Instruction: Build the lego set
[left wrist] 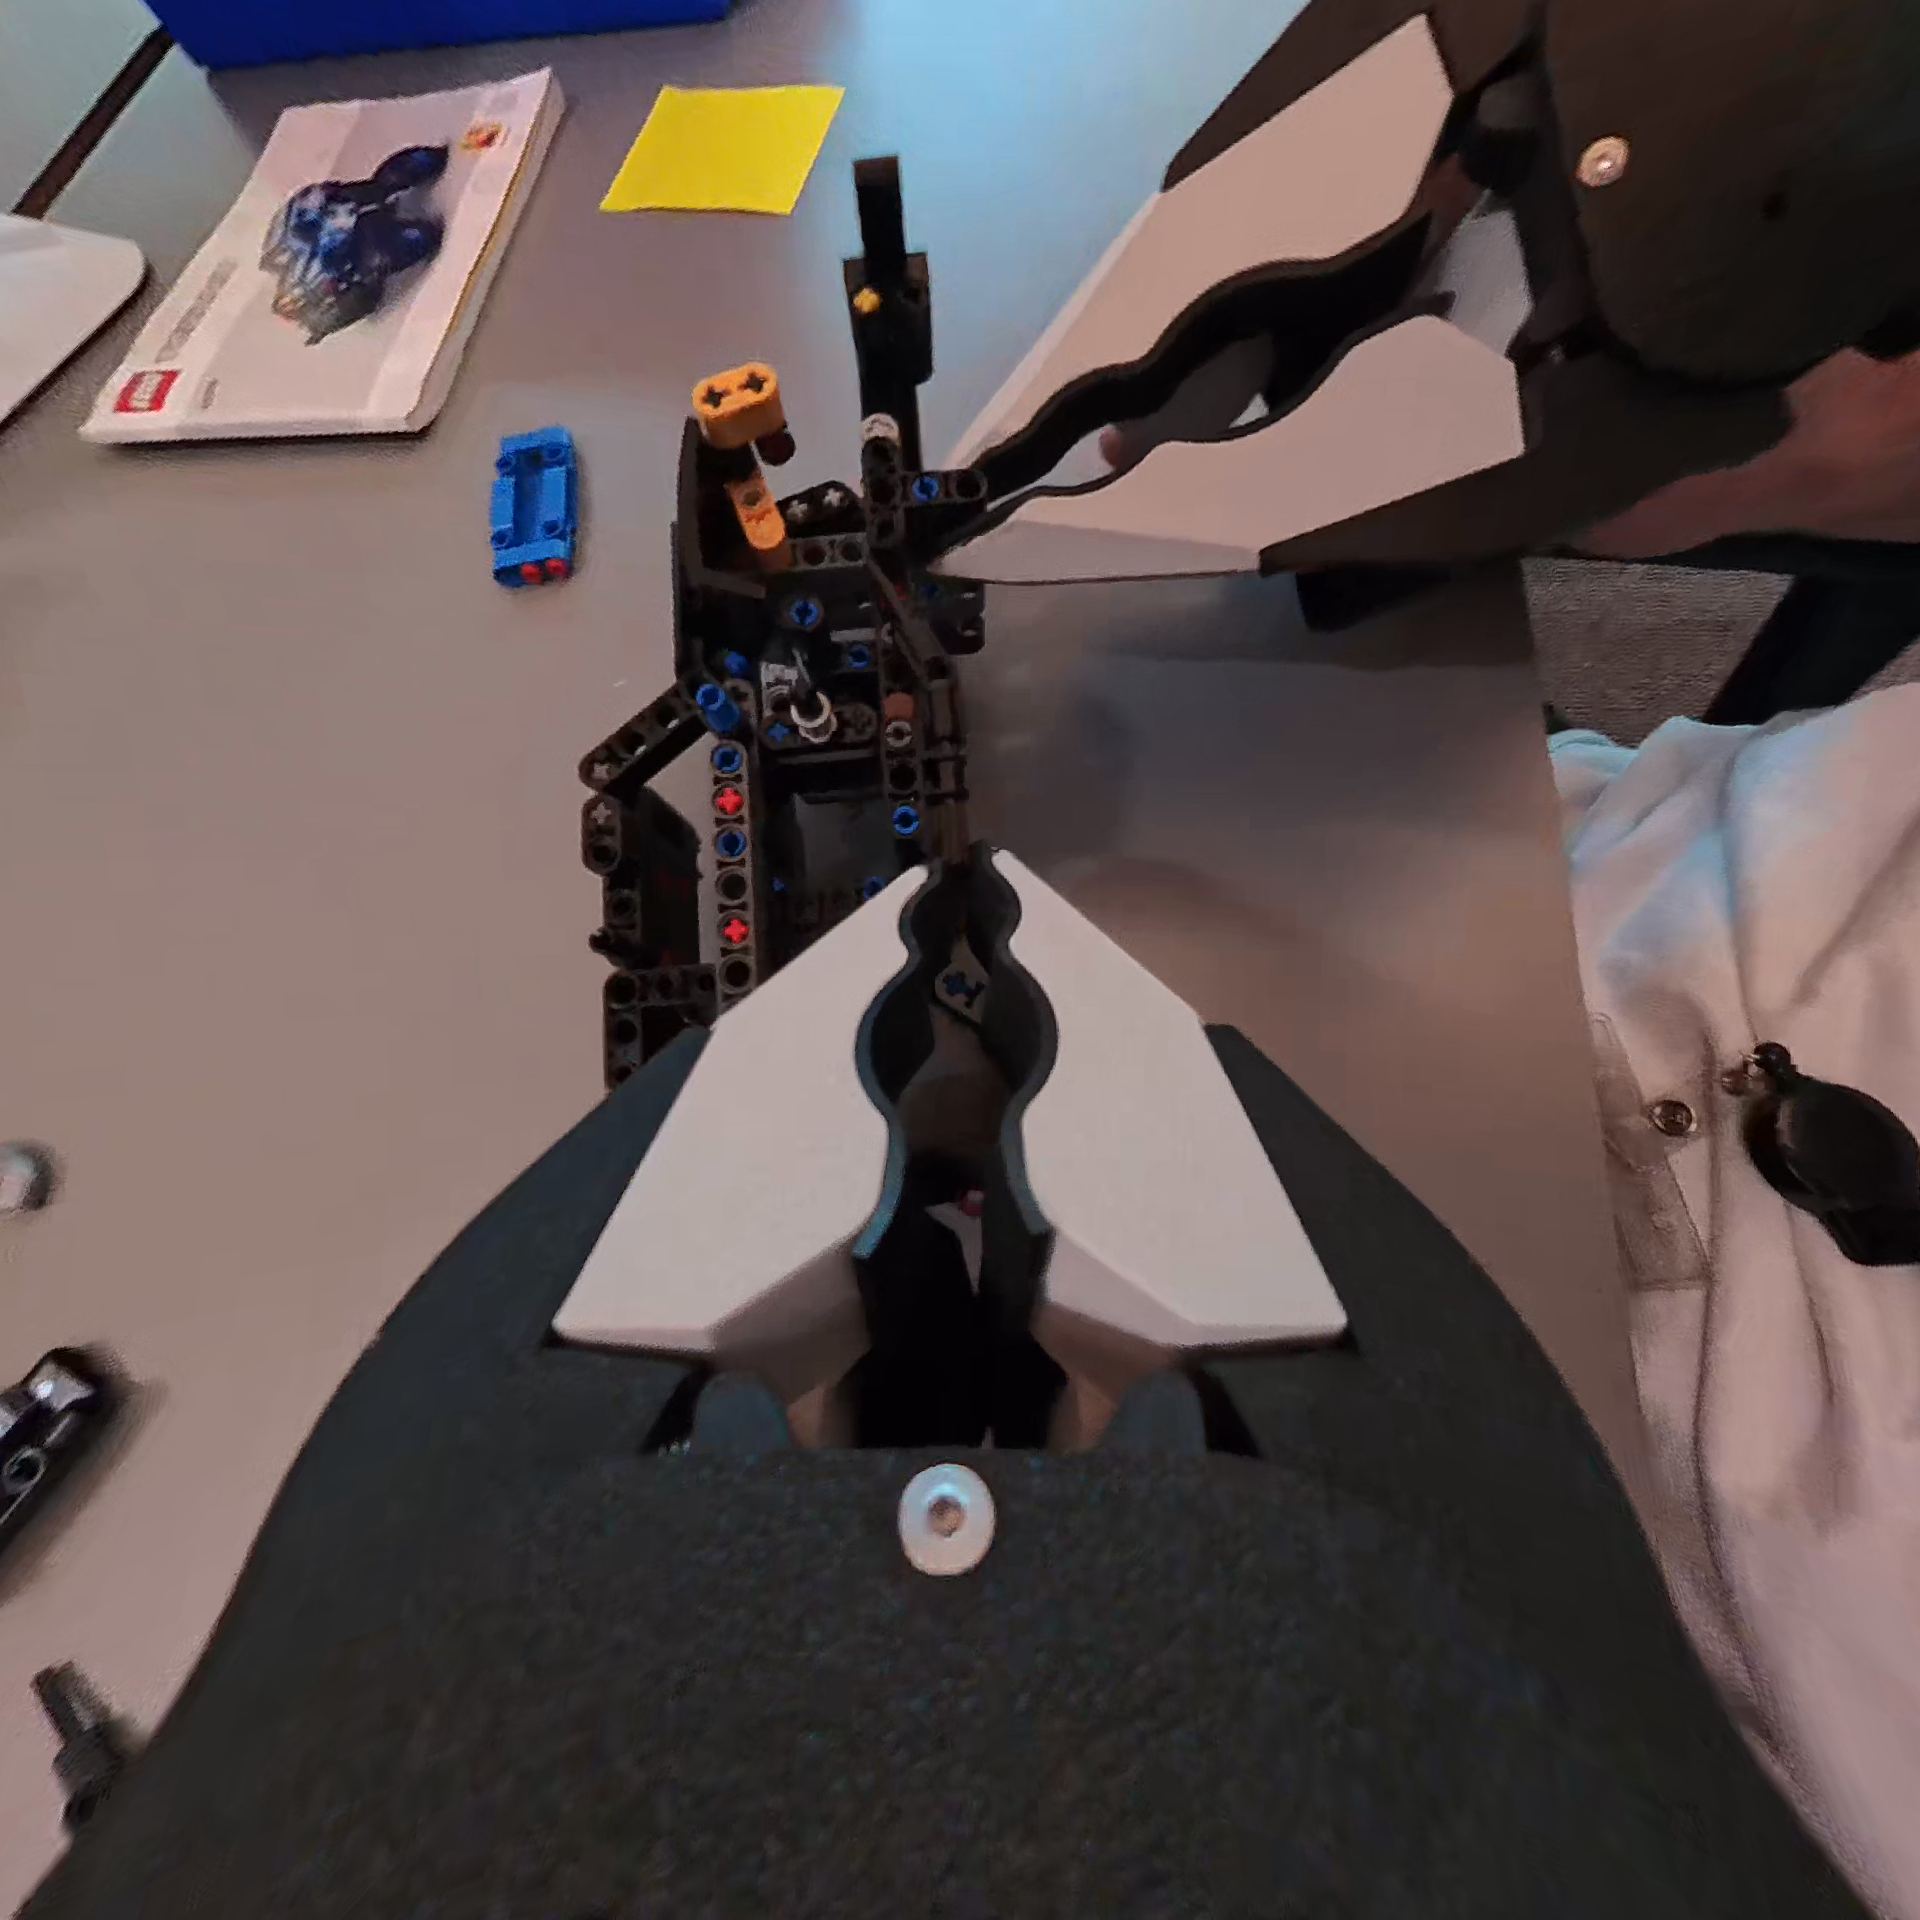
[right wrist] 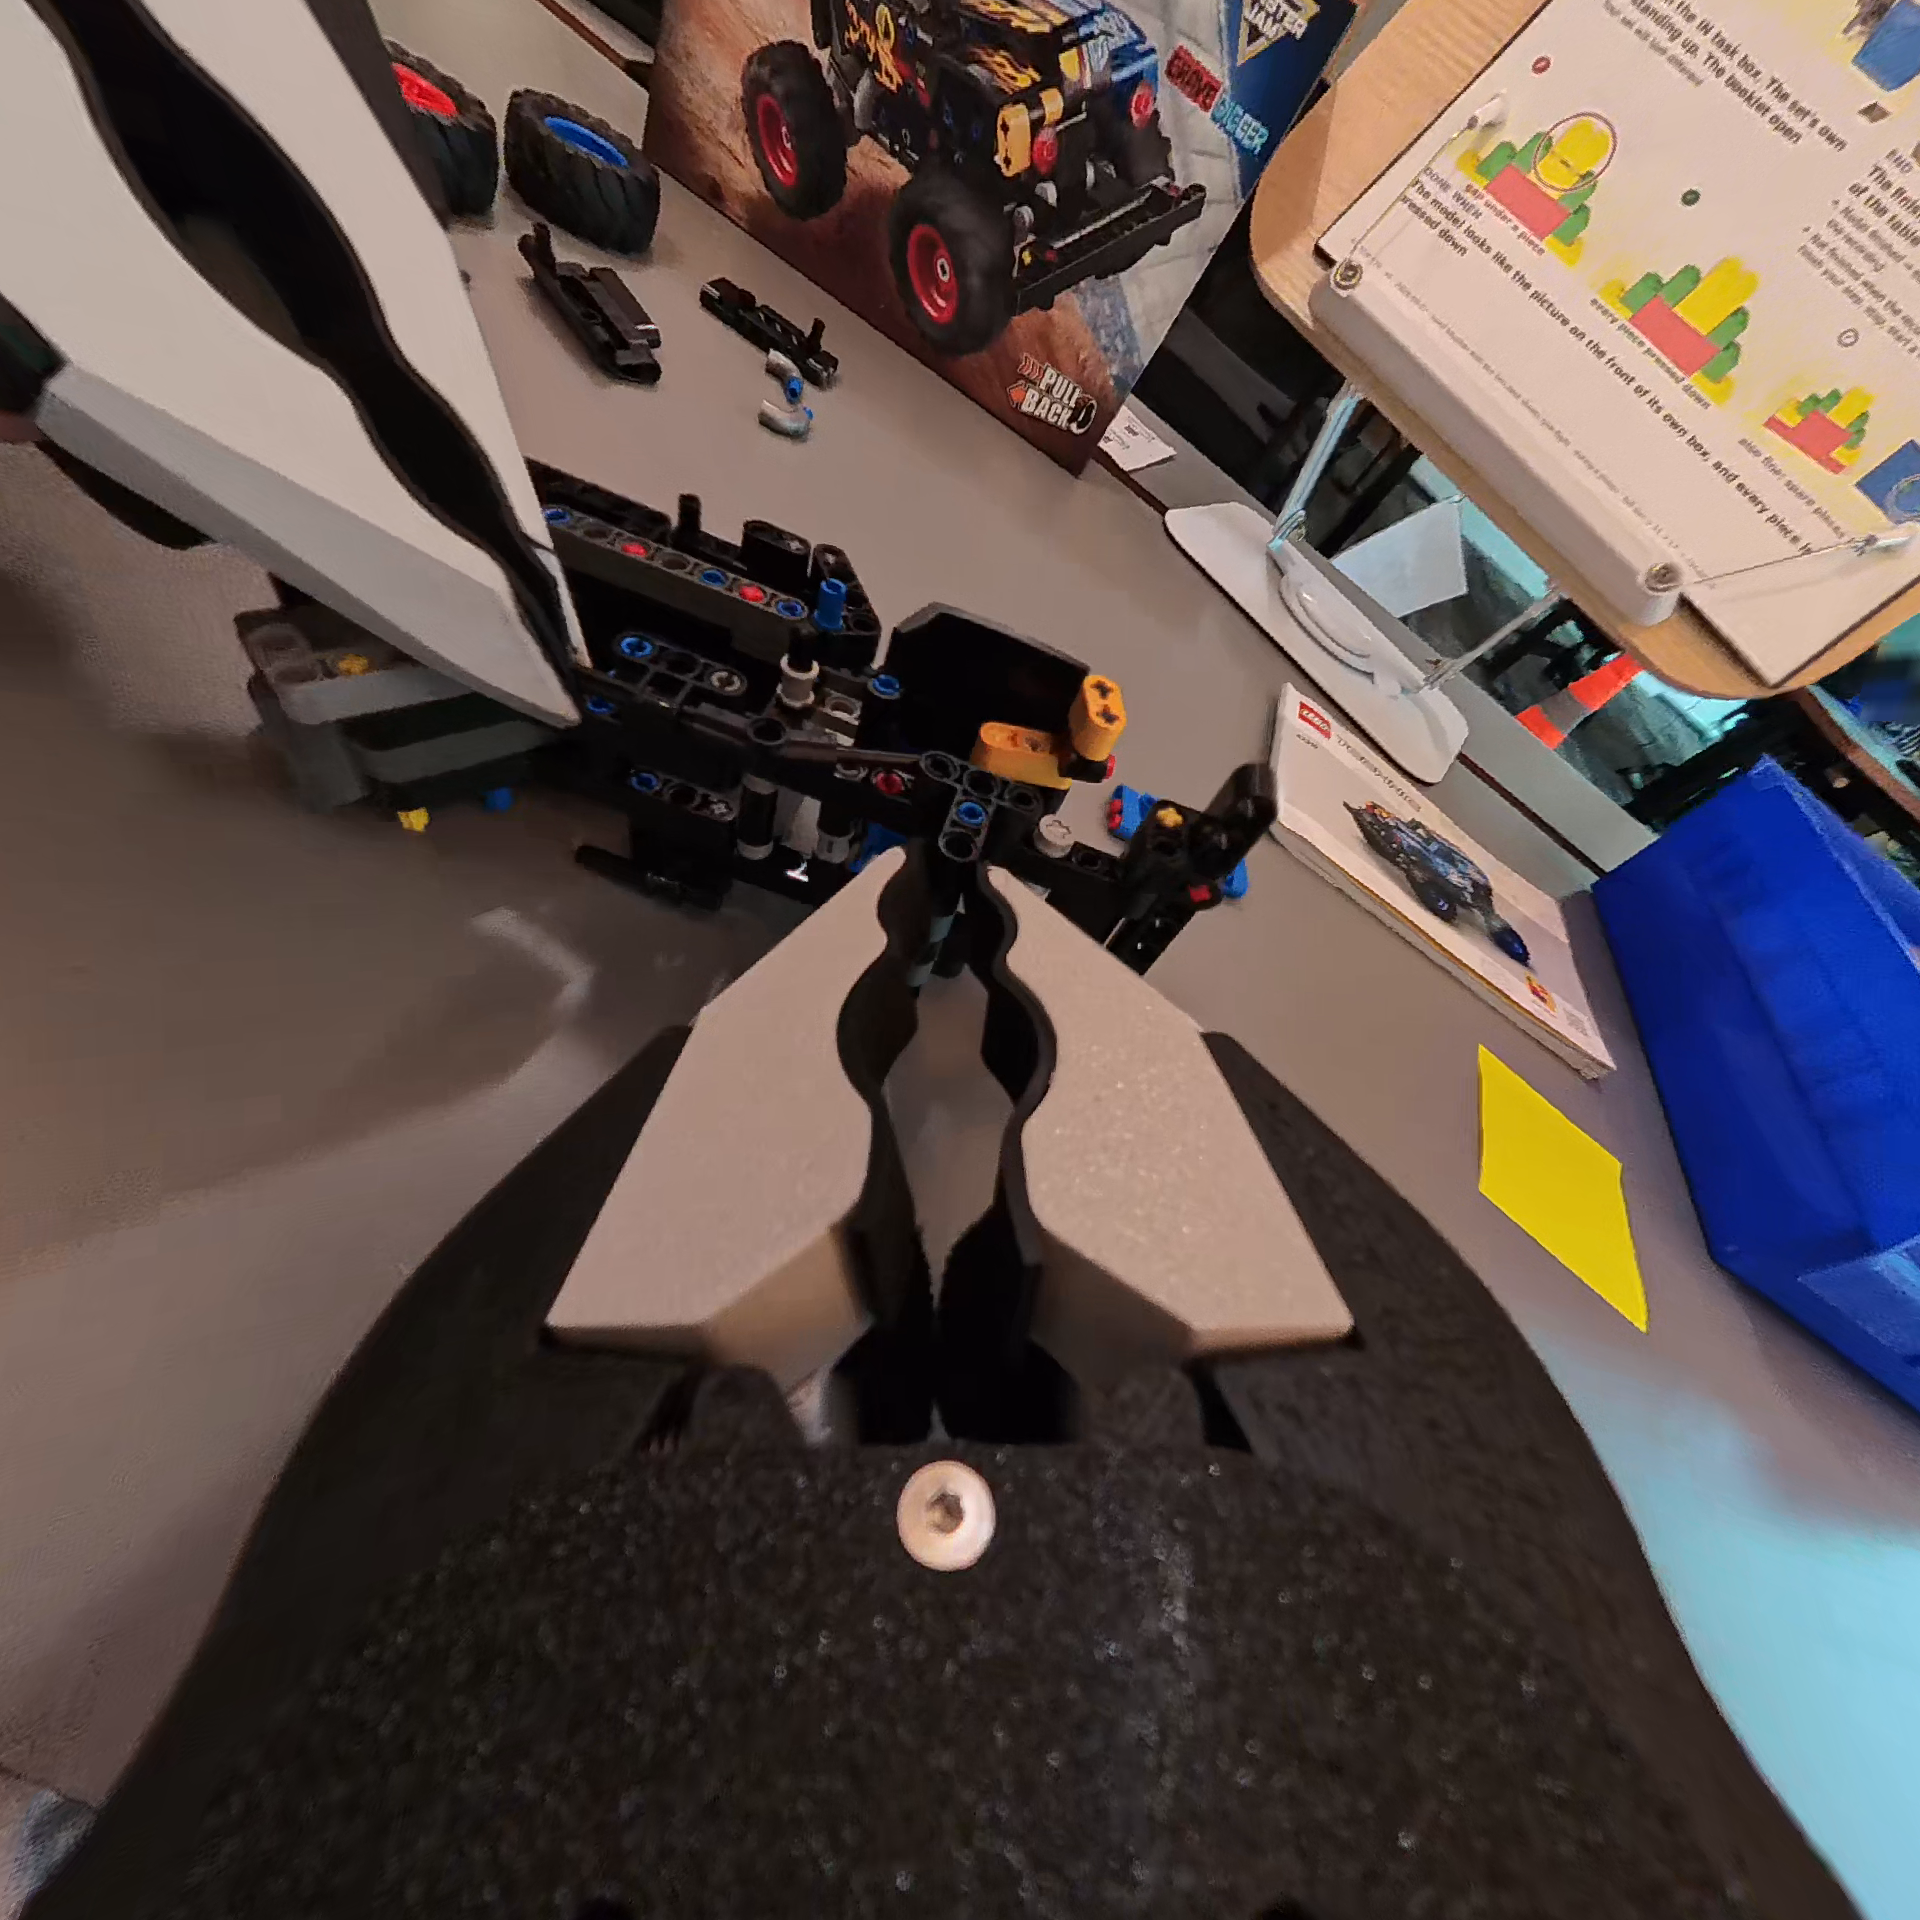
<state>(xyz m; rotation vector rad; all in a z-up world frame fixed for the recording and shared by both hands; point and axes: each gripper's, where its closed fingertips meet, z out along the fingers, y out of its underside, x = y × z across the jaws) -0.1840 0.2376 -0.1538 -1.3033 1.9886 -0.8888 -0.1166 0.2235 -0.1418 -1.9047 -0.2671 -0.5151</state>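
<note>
A partly built black brick model (left wrist: pixel 790 727) with blue and red pins and orange pieces (left wrist: pixel 743 400) lies on the grey table (left wrist: pixel 260 831). My left gripper (left wrist: pixel 961 868) is shut on a thin black part at the model's near end. My right gripper (right wrist: pixel 940 868) is shut on a black T-shaped beam (right wrist: pixel 971 795) on the model's (right wrist: pixel 727 707) side. It shows in the left wrist view (left wrist: pixel 940 556), coming in from the upper right. The left gripper shows in the right wrist view (right wrist: pixel 556 665) at the upper left.
A small blue brick part (left wrist: pixel 533 506), an instruction booklet (left wrist: pixel 322 260) and a yellow square (left wrist: pixel 727 145) lie left of and beyond the model. A blue bin (right wrist: pixel 1787 1091), a picture box (right wrist: pixel 935 187), tyres (right wrist: pixel 582 166), loose black parts (right wrist: pixel 592 307) and a sheet stand (right wrist: pixel 1662 312) surround it. A person's white garment (left wrist: pixel 1766 1143) is at the right. The yellow square (left wrist: pixel 727 145) lies some 30 cm from my right tips, 35 cm from my left tips. My right wrist view (right wrist: pixel 1561 1182) looks at it from another angle.
</note>
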